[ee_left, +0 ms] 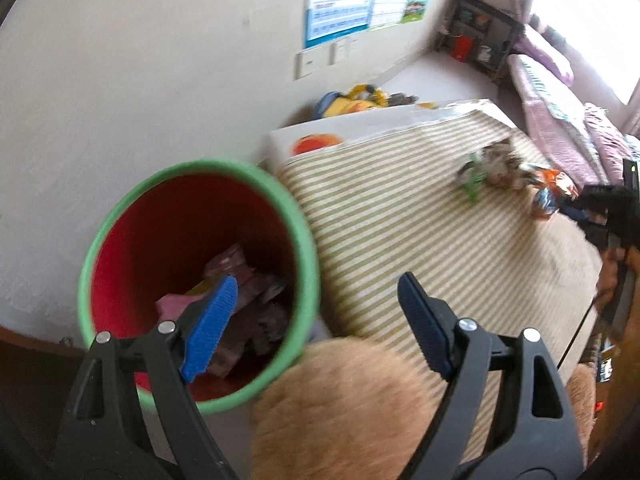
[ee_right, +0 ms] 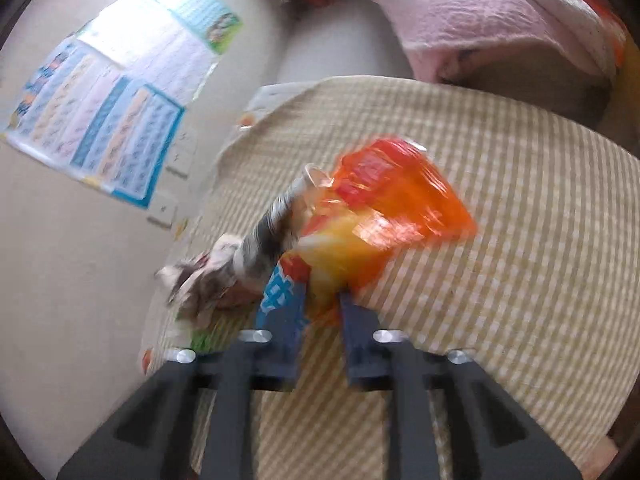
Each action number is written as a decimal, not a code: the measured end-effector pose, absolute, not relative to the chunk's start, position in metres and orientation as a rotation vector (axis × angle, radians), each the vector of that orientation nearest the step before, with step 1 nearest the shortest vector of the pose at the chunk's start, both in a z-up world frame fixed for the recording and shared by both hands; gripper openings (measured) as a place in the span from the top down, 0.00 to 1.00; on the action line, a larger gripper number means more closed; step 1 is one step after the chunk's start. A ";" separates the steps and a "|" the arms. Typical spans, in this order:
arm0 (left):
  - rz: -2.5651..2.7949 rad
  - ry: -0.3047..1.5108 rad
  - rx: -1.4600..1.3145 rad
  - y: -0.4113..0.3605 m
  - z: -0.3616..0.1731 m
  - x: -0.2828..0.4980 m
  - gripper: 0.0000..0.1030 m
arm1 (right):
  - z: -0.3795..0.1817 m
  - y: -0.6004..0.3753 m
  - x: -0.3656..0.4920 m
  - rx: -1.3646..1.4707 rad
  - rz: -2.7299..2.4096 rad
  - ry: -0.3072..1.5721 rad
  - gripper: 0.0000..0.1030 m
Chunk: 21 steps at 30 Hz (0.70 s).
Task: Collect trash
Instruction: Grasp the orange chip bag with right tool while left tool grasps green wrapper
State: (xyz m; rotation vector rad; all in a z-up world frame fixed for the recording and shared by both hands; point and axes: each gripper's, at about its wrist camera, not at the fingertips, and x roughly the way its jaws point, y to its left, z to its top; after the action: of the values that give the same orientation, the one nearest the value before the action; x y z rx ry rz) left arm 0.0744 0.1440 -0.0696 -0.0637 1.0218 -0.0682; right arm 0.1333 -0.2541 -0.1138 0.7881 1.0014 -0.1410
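A red bin with a green rim (ee_left: 160, 220) stands beside the striped table and holds several pink and dark wrappers (ee_left: 240, 280). My left gripper (ee_left: 316, 280) hangs open over the bin's near rim with nothing between its blue fingers. Across the table lies a small pile of trash (ee_left: 496, 164). In the right wrist view my right gripper (ee_right: 323, 296) is shut on the near end of an orange and yellow snack wrapper (ee_right: 392, 196), which rests on the cloth. A rolled grey paper (ee_right: 272, 232) and crumpled paper (ee_right: 208, 276) lie touching its left side.
The table carries a green-and-cream striped cloth (ee_right: 500, 240). A tan furry thing (ee_left: 340, 408) sits under my left gripper. A white box (ee_left: 320, 140) lies at the table's far edge. Pink bedding (ee_right: 480, 20) lies beyond; posters (ee_left: 340, 0) hang on the wall.
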 end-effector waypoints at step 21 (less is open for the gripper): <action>-0.261 1.165 0.062 -0.032 -0.149 0.244 0.53 | -0.110 -0.246 -0.033 0.895 0.023 1.001 0.55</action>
State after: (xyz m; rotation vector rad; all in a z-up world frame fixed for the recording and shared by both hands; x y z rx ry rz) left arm 0.2437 -0.0322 -0.1485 0.0622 1.1648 -0.2613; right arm -0.0327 -0.2463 -0.1101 0.8950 1.0009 0.0230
